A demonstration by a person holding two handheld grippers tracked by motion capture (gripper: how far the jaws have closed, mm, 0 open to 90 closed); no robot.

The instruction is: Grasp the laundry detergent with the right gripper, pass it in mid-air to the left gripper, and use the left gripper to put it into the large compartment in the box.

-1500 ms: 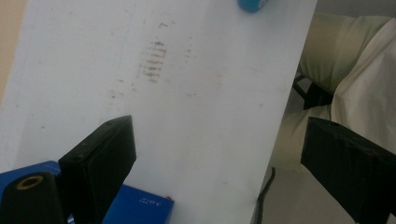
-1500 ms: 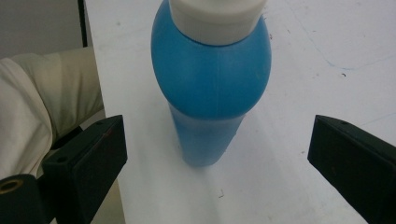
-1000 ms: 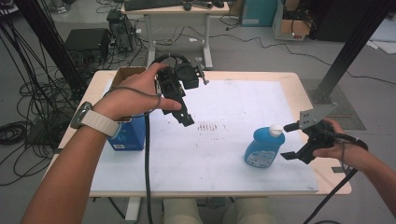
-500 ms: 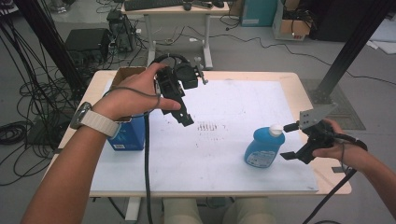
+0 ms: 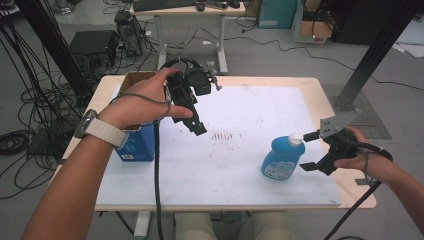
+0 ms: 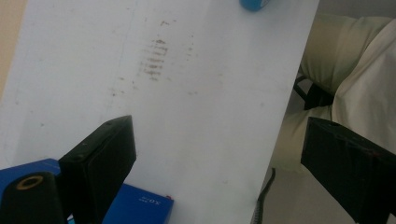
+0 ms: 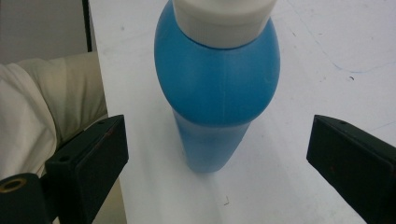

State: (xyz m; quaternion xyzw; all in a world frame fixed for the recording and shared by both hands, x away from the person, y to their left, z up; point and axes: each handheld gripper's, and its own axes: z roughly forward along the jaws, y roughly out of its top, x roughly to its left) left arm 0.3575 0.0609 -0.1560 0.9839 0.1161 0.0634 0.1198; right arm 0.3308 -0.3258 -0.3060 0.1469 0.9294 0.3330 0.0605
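Blue plastic bottle with a white cap [image 5: 281, 159] stands upright on the white table sheet [image 5: 240, 170], at four o'clock from centre. Right gripper [image 5: 308, 151] sits just beside it at three o'clock, jaws spread, not touching. Left gripper [image 5: 198, 127], jaws spread and empty, hangs above the sheet at ten o'clock, near a blue carton [image 5: 135, 145].

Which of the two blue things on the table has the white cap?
The blue bottle, standing upright just in front of the right gripper. The other blue thing is a box under the left forearm, with no cap.
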